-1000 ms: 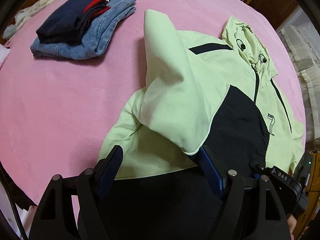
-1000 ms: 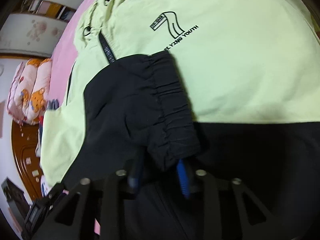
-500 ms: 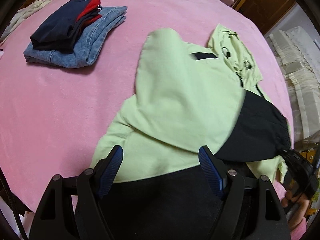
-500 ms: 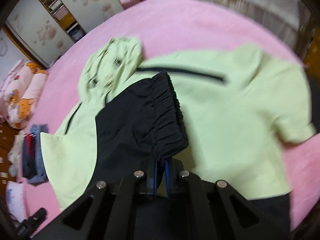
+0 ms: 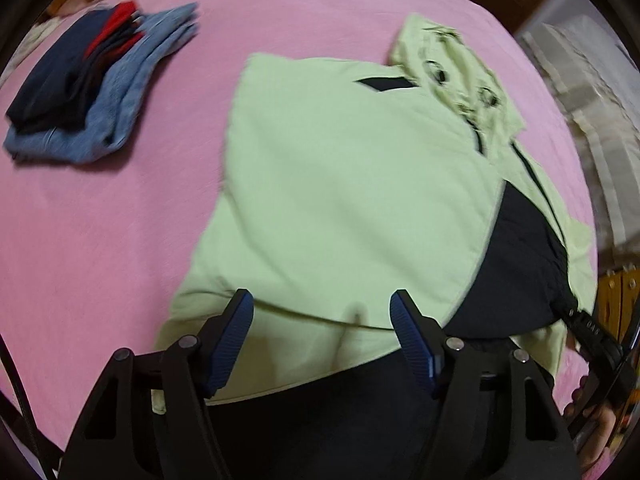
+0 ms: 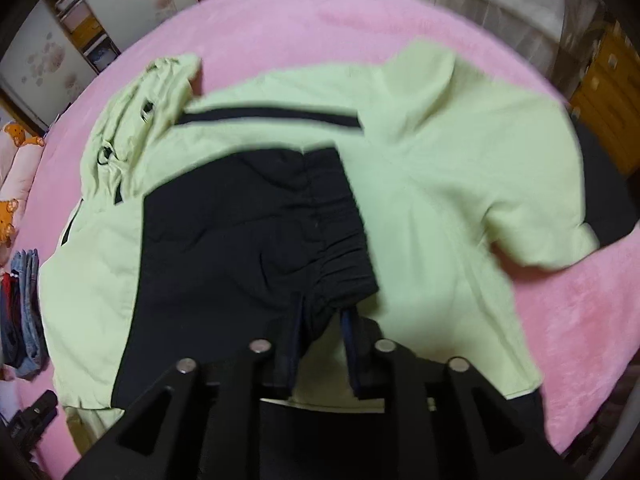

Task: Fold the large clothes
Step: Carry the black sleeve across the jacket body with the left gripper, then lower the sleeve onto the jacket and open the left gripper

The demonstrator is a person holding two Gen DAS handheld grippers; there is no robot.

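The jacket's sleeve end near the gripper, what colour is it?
Black. The gathered cuff lies on the light green jacket, clearest in the right wrist view.

A bed with a pink fleece cover (image 5: 120, 240) carries a spread pale-green-and-black hooded jacket (image 5: 340, 200); a folded stack of denim and dark clothes (image 5: 92, 92) lies well apart.

Pink bedspread (image 5: 120, 240), stack of folded clothes (image 5: 92, 92), bear-print pillow (image 6: 12, 184)

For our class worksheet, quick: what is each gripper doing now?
Left gripper: open, holding nothing, has just narrowed slightly.
Right gripper: just opening, black elastic cuff between fingers.
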